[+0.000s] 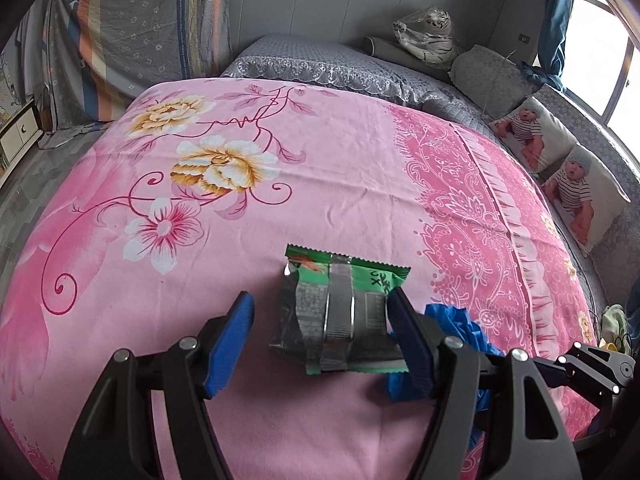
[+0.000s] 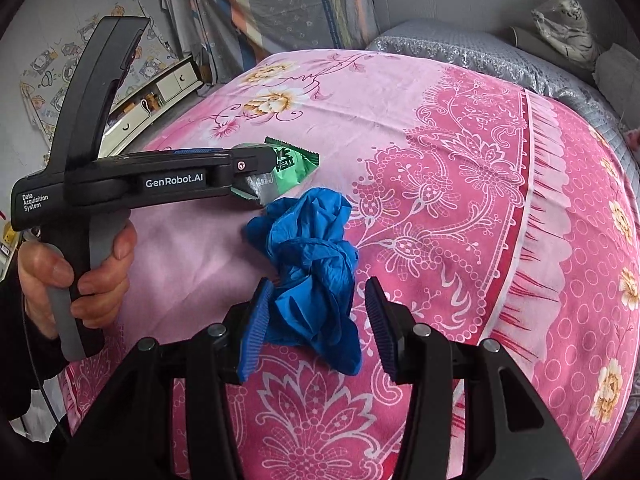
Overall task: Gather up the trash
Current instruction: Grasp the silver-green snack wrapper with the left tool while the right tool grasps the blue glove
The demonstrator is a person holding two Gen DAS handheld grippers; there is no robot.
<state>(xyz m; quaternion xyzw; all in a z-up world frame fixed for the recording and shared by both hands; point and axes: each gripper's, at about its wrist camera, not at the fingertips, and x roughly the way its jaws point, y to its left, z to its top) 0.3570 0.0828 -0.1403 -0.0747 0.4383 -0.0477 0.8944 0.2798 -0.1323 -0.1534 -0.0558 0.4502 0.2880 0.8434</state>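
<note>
From my remote station, I see a pink floral bedsheet spread flat across the bed, a grey lace-edged pillow at its head. A plastic-wrapped toy tiger sits beyond it, two baby-photo cushions line the window side, and a white cabinet stands against the cartoon-papered wall.

Each tool is built of matte black plastic arms joined by round silver screws, ending in ribbed blue pads. The left tool seen from the side has a long black body printed in white with "GenRobot.AI" and "Data Acquisition System", a curved black upright fin, a small pink-centred screw near its tip and a grey grip. The hand on it emerges from a dark sleeve, with a thin black cable beside it.
</note>
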